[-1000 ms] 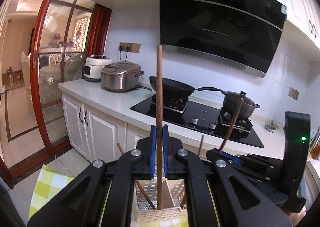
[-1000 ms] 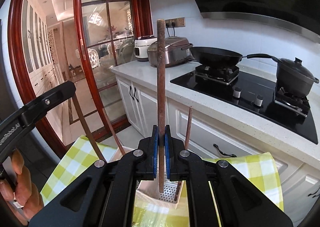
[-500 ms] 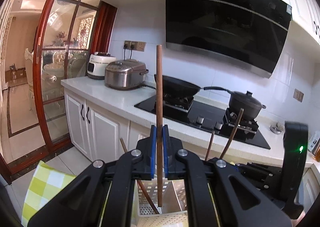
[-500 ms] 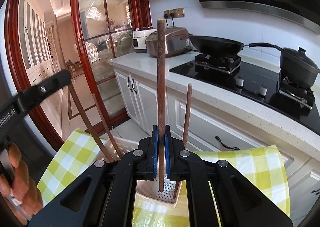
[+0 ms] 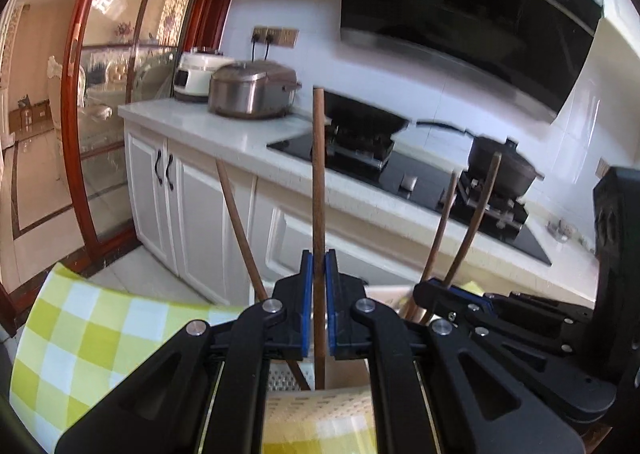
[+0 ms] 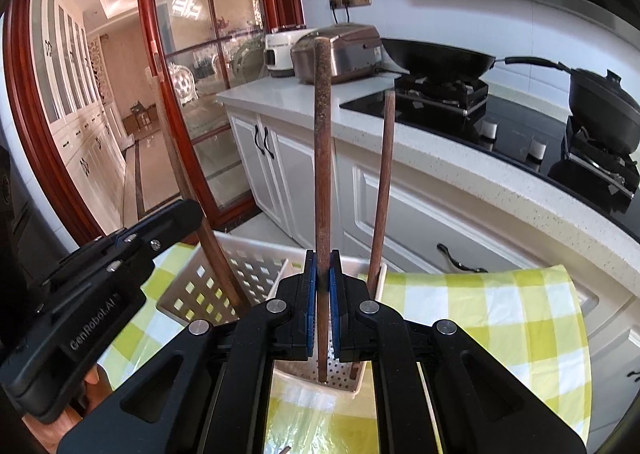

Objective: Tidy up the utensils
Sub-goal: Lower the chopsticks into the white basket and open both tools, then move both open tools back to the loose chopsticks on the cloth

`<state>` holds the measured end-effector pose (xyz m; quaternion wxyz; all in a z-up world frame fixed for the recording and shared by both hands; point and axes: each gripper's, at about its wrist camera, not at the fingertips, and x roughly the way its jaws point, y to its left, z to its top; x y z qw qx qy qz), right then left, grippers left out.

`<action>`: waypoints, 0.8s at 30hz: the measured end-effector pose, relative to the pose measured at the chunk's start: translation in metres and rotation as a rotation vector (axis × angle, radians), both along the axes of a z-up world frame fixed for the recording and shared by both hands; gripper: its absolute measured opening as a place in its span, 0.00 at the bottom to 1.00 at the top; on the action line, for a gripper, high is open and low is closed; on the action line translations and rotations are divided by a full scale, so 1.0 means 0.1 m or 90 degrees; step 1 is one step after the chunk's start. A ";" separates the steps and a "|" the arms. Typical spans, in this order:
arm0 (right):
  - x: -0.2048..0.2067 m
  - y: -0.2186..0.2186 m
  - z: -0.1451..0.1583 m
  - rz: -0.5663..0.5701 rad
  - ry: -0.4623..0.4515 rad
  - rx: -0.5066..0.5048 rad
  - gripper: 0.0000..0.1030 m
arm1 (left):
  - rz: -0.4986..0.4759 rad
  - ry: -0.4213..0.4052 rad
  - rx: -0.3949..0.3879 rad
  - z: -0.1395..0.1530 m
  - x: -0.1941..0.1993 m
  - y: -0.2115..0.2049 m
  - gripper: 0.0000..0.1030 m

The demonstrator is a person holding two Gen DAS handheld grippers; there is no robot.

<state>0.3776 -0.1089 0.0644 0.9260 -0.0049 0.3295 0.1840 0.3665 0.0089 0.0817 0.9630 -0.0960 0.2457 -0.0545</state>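
My left gripper (image 5: 318, 282) is shut on a brown wooden chopstick (image 5: 319, 194) held upright, its lower tip inside a white perforated utensil basket (image 5: 286, 376). My right gripper (image 6: 322, 278) is shut on another wooden chopstick (image 6: 322, 142), upright, its tip in the right compartment of the same basket (image 6: 240, 266). Another chopstick (image 6: 382, 182) leans in that compartment. One more (image 5: 240, 230) leans in the basket left of my left gripper. The right gripper (image 5: 444, 290) shows in the left wrist view; the left gripper (image 6: 120, 254) shows in the right wrist view.
The basket stands on a yellow-green checked cloth (image 6: 500, 314). Behind are white cabinets (image 5: 188, 210), a counter with two rice cookers (image 5: 252, 88), a black hob with a pan (image 6: 436, 58) and a pot (image 6: 600, 110). A red-framed glass door (image 6: 192, 74) is at left.
Both grippers have lowered, each with its chopstick sinking deeper into the basket. The views have tilted down, showing more of the cloth and basket.
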 end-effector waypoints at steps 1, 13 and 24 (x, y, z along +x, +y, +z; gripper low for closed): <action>0.00 0.00 -0.02 0.001 0.003 0.000 0.06 | -0.004 0.008 0.003 -0.02 0.01 -0.02 0.06; 0.12 0.00 -0.13 -0.008 0.039 -0.029 0.12 | -0.020 0.081 0.030 -0.16 0.16 0.02 0.14; -0.11 -0.32 0.17 -0.042 -0.015 -0.029 0.54 | -0.002 0.014 -0.004 0.19 -0.25 0.27 0.28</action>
